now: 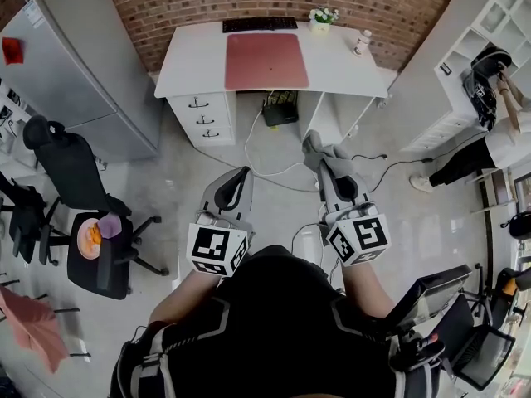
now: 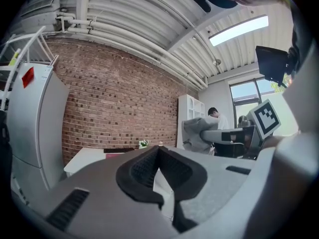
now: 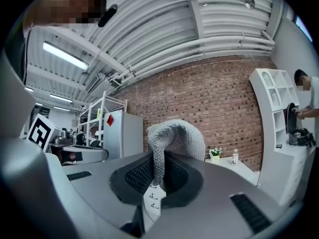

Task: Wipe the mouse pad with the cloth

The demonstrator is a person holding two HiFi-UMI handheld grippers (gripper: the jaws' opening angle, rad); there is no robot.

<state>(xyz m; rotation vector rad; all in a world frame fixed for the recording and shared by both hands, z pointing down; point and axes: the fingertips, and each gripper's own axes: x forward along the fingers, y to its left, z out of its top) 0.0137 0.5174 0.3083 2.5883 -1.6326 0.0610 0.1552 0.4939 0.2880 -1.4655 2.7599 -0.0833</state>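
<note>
Left tongs [image 1: 239, 177] pressed together with nothing between them, right tongs [image 1: 330, 167] clamped on the grey cloth [image 1: 318, 148], red mouse pad [image 1: 266, 60] flat on the white desk [image 1: 192, 56], well ahead of both.

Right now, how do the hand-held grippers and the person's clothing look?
Both the left hand-held gripper and the right hand-held gripper have grey plastic bodies, black ridged pads and a white cube with black square markers. The person wears a black top with pale stripes.
</note>
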